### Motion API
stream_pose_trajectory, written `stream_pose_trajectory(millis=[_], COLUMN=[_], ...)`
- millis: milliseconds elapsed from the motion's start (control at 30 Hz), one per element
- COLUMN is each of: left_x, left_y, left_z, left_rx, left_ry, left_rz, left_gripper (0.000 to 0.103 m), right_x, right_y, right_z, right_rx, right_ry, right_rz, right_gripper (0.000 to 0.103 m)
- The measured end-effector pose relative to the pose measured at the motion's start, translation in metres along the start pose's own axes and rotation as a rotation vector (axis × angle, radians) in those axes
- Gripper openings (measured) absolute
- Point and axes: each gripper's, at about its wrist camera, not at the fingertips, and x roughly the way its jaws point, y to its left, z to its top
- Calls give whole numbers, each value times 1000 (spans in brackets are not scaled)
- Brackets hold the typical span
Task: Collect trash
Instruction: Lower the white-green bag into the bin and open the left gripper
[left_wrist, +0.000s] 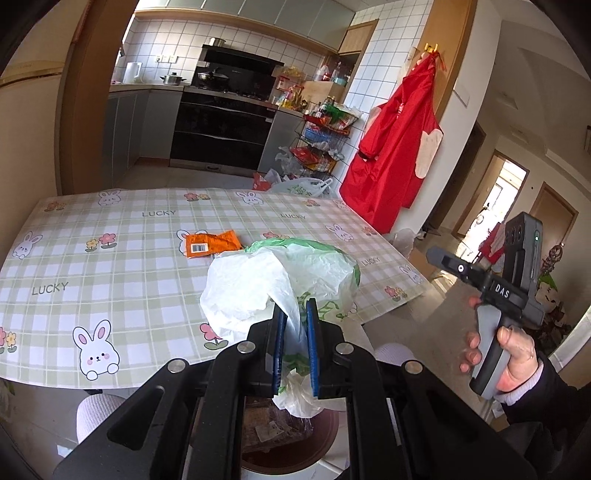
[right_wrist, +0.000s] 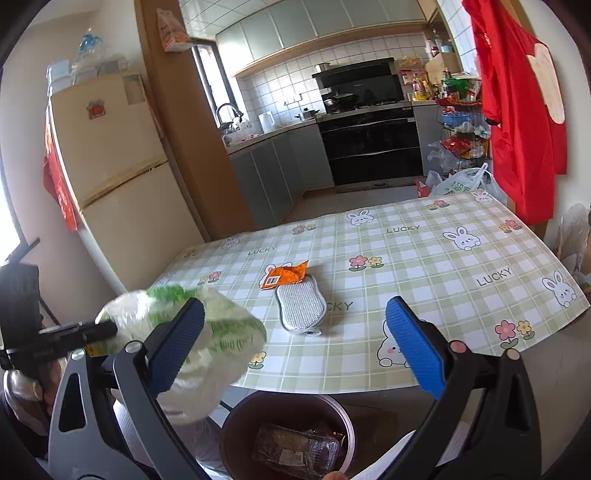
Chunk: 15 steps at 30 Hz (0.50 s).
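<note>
My left gripper (left_wrist: 295, 332) is shut on a crumpled white and green plastic bag (left_wrist: 280, 284), held over the near edge of the table (left_wrist: 110, 277). The right wrist view shows that bag (right_wrist: 207, 343) at the left, blurred. My right gripper (right_wrist: 295, 347) stands wide open with nothing between its blue pads (right_wrist: 413, 347), above a brown bin (right_wrist: 236, 417). A clear plastic package (right_wrist: 295, 446) lies inside the bin. An orange wrapper (right_wrist: 284, 277) rests on the table beside a grey scrubbing pad (right_wrist: 301, 306). The wrapper (left_wrist: 212, 243) also appears beyond the bag.
The checked bunny tablecloth (right_wrist: 424, 266) covers the table. A cream fridge (right_wrist: 110, 147) stands at the left, and a red apron (right_wrist: 517, 110) hangs at the right. A wire rack (left_wrist: 321, 147) and plastic bags (left_wrist: 303, 186) stand on the floor behind the table. A hand grips the right gripper's handle (left_wrist: 491, 354).
</note>
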Motion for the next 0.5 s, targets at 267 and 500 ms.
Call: stream_pose_trajectory(millis=[267, 500], left_x=[20, 32], left_y=[-14, -21], left_z=[-15, -23], left_rx=[24, 42], left_ry=[80, 127], left_rz=[-45, -78], left_gripper=[12, 12], right_x=[-4, 1], right_y=[-16, -20], right_z=[-3, -9], right_rx=[50, 71], right_ry=[-4, 19], right_rz=[-10, -10], right_gripper=[97, 97])
